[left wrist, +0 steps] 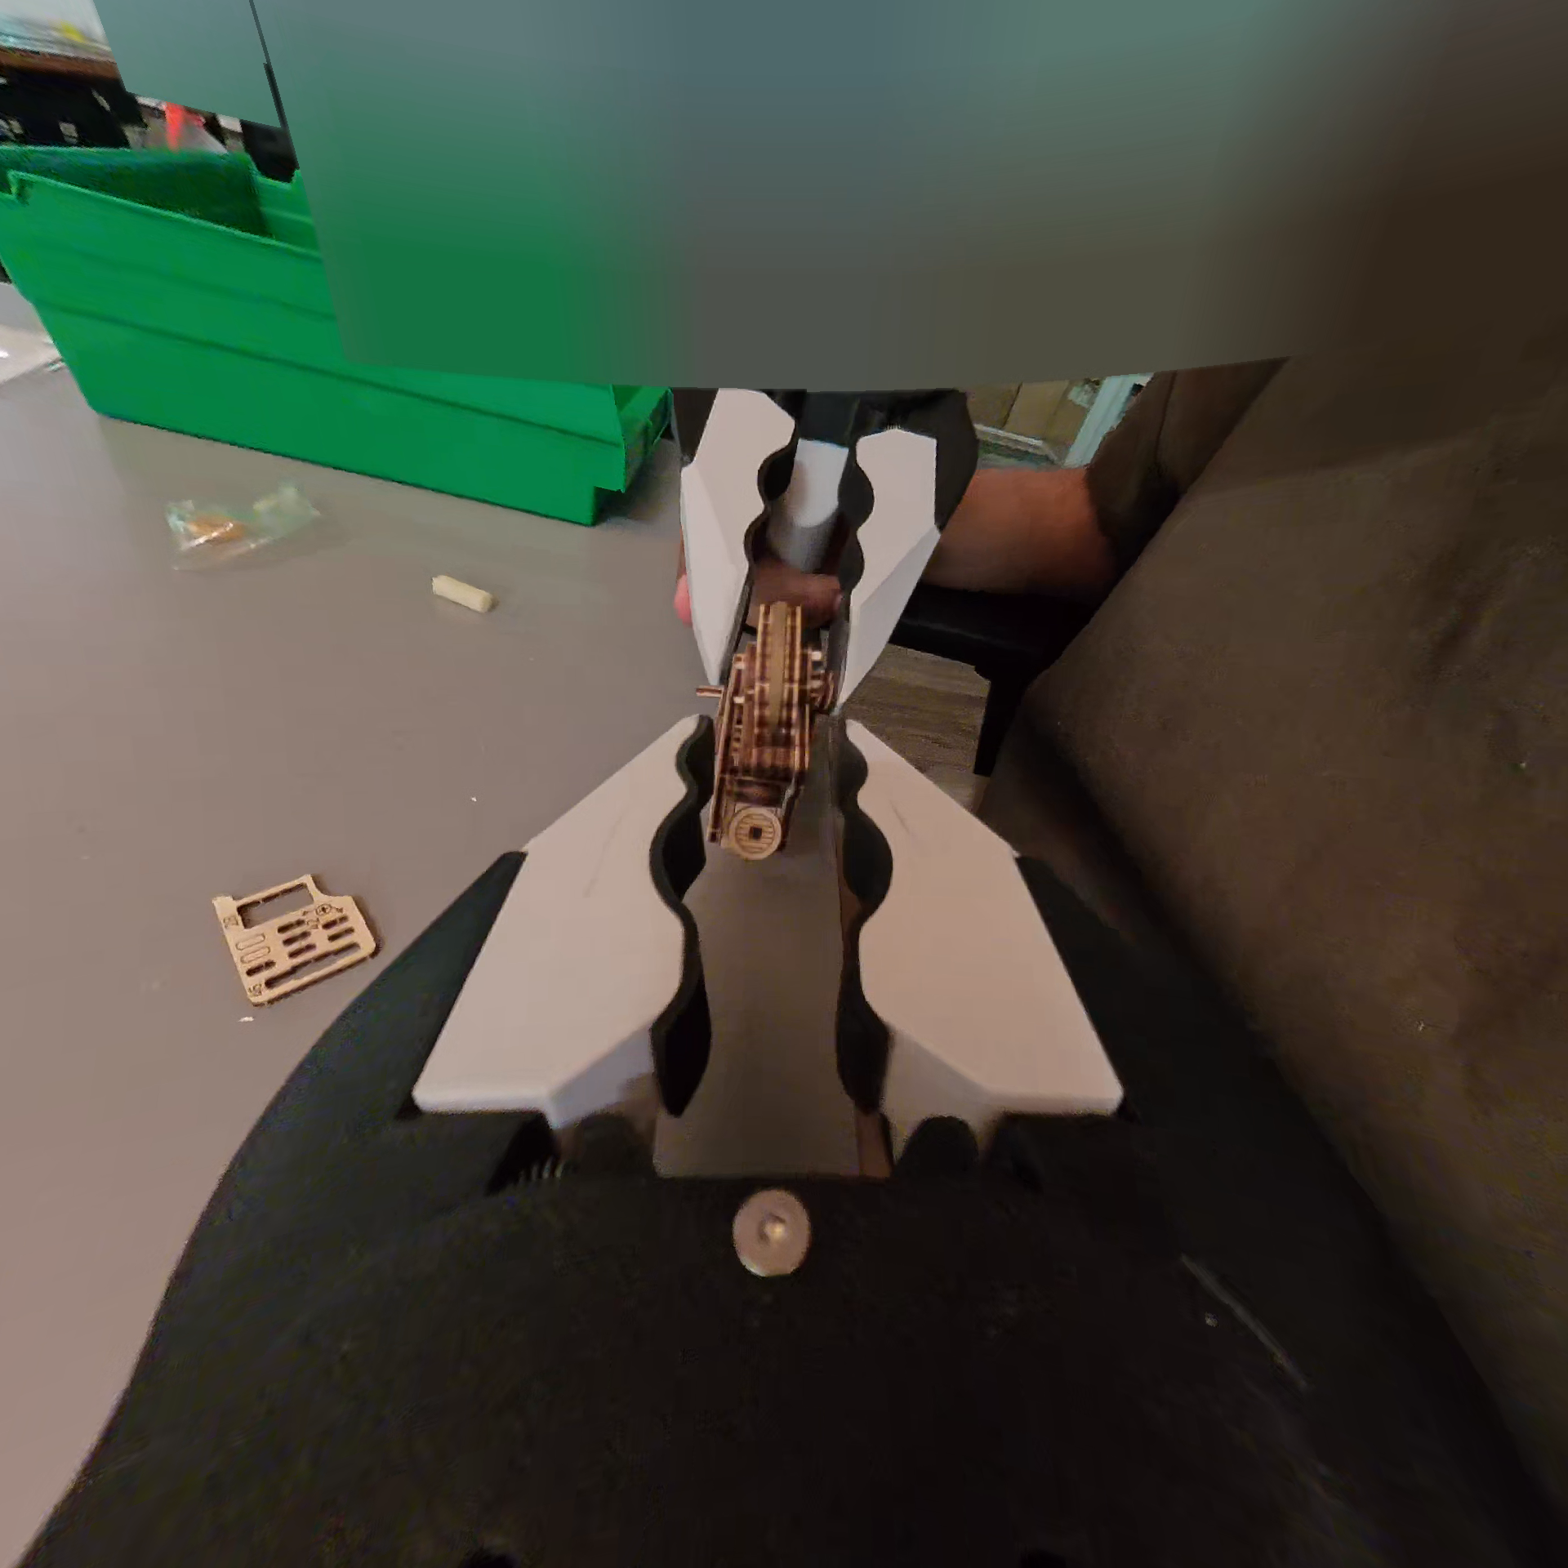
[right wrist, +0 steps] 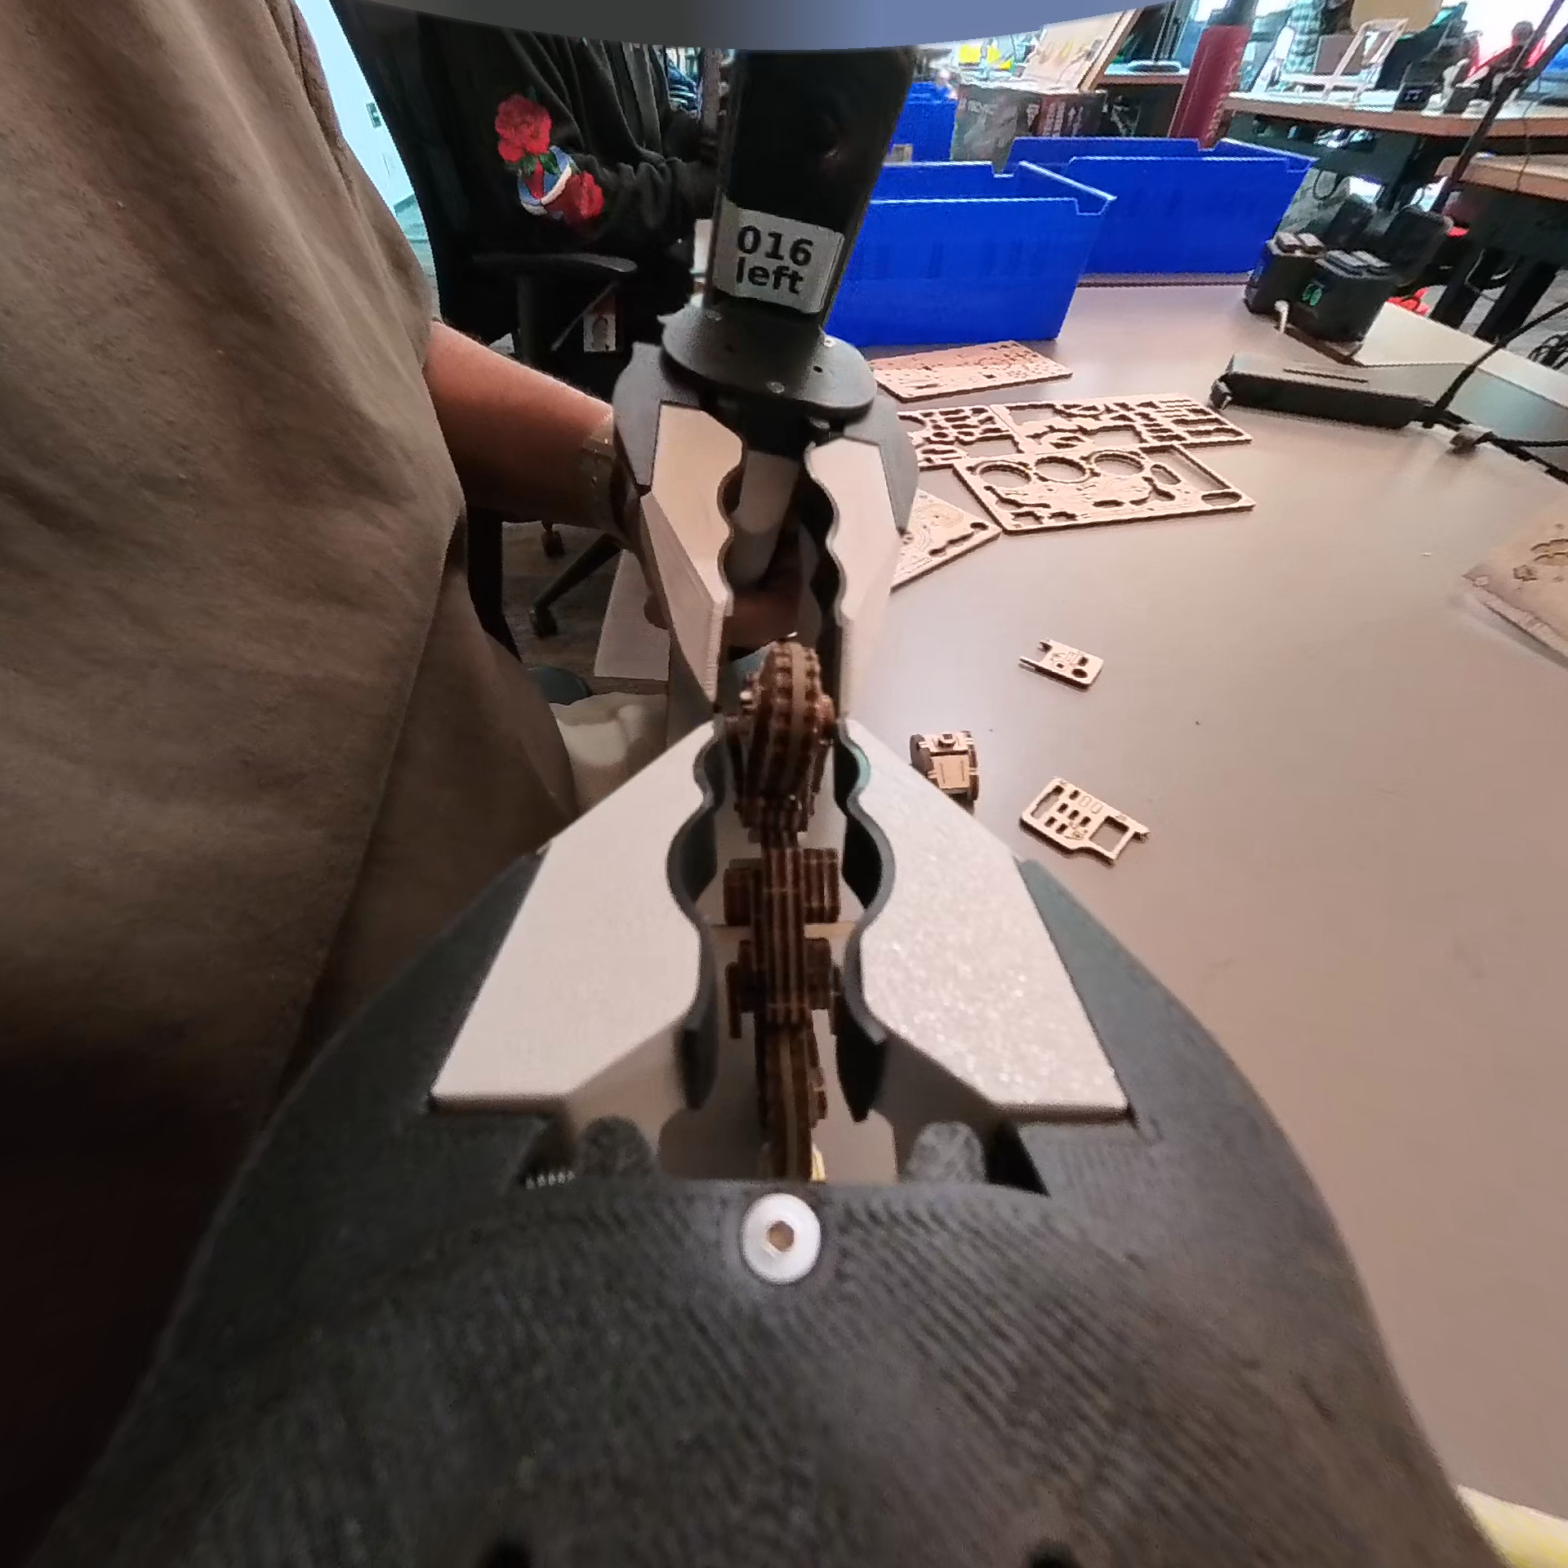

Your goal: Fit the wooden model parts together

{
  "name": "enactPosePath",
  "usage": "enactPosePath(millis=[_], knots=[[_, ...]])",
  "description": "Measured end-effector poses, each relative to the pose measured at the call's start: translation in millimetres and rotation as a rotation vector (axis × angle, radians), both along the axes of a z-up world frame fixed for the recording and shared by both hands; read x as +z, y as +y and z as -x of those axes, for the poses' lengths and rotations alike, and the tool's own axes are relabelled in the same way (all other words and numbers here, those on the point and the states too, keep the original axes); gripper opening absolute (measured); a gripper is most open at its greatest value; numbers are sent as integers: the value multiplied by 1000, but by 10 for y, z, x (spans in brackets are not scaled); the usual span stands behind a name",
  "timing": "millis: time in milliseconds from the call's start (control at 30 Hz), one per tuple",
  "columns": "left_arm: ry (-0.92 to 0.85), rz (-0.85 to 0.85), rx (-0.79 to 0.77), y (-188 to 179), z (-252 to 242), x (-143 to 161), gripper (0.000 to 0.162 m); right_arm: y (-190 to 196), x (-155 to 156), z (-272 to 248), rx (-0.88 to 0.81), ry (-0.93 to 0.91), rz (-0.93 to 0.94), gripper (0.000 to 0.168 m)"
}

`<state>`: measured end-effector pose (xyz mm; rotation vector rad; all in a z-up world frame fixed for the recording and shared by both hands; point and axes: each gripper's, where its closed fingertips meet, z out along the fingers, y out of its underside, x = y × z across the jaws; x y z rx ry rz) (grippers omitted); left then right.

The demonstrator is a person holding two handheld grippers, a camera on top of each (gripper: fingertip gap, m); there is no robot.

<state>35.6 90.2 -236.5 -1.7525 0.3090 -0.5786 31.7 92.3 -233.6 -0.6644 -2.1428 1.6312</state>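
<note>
A partly built wooden model (left wrist: 759, 764) of layered laser-cut pieces is held in the air between my two grippers, which face each other tip to tip. My left gripper (left wrist: 776, 725) is shut on the end with a round disc. My right gripper (left wrist: 779, 691) faces it from beyond, shut on the other end. In the right wrist view the model (right wrist: 781, 916) runs deep between the right gripper's (right wrist: 781, 730) white fingers. The left gripper (right wrist: 776, 696) pinches its rounded top. A flat wooden part (left wrist: 293, 938) lies on the grey table (left wrist: 254, 721).
Green bins (left wrist: 297, 339), a plastic bag (left wrist: 238, 522) and a small white cylinder (left wrist: 462, 592) sit to the left. Wooden part sheets (right wrist: 1094, 462), blue bins (right wrist: 959, 254), a small wooden sub-assembly (right wrist: 946, 759) and two loose flat parts (right wrist: 1082, 819) lie on the table. A person's torso (right wrist: 212, 509) is close by. Both grippers' tips are close together, under 4 cm apart.
</note>
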Motion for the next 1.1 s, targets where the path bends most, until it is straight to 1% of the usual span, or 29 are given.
enactPosePath(millis=[333,567,867,1100], knots=[[6,8,2,8,-9,-13,13,-23,-28,6,3,-10,-5,23],[40,-1,12,13,-6,-18,12,-18,-32,13,1,-27,6,23],[240,-27,45,25,1,-99,12,-20,-75,22,-5,-55,2,24],[362,-51,76,50,27,-148,13,-2,-102,44,-22,-55,-18,24]])
